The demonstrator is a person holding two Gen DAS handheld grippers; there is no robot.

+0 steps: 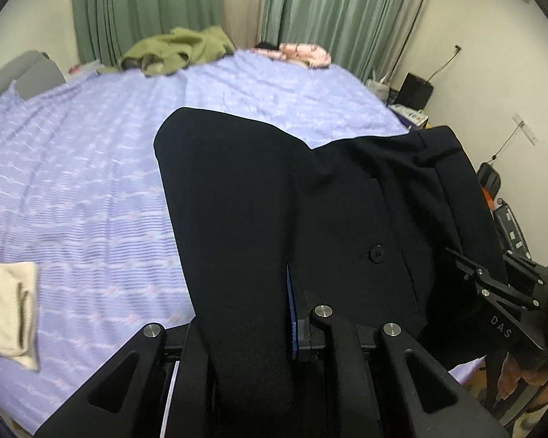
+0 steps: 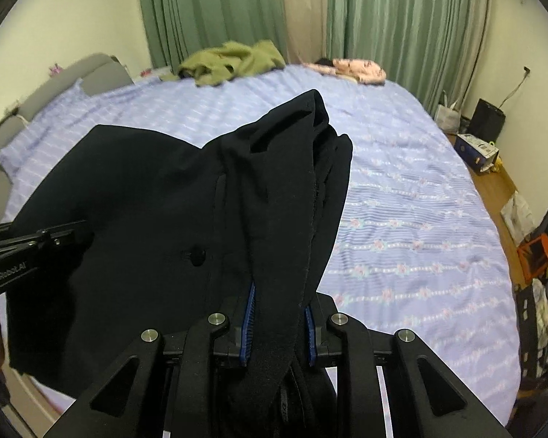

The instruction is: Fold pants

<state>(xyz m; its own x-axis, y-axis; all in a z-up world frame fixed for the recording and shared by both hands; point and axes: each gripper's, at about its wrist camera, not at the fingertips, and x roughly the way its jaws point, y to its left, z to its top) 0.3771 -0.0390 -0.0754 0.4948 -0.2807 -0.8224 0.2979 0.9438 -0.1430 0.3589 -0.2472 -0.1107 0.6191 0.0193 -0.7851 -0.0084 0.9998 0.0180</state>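
Black pants (image 1: 255,200) hang lifted above a bed with a lilac patterned sheet (image 1: 73,164). My left gripper (image 1: 274,314) is shut on one part of the waist end, and the cloth drapes over its fingers and hides most of them. In the right wrist view the pants (image 2: 146,200) spread to the left, a button (image 2: 197,255) showing. My right gripper (image 2: 279,323) is shut on a bunched fold of the waistband between its blue pads (image 2: 250,314). Each gripper shows in the other's view: the right gripper (image 1: 493,284), the left gripper (image 2: 65,235).
A folded cream cloth (image 1: 7,306) lies on the sheet at the left. An olive garment (image 2: 230,60) and a pink one (image 2: 358,67) lie at the far edge by green curtains. A grey headboard (image 2: 73,73) is on the left; boxes and a black bag (image 2: 487,120) are on the floor at right.
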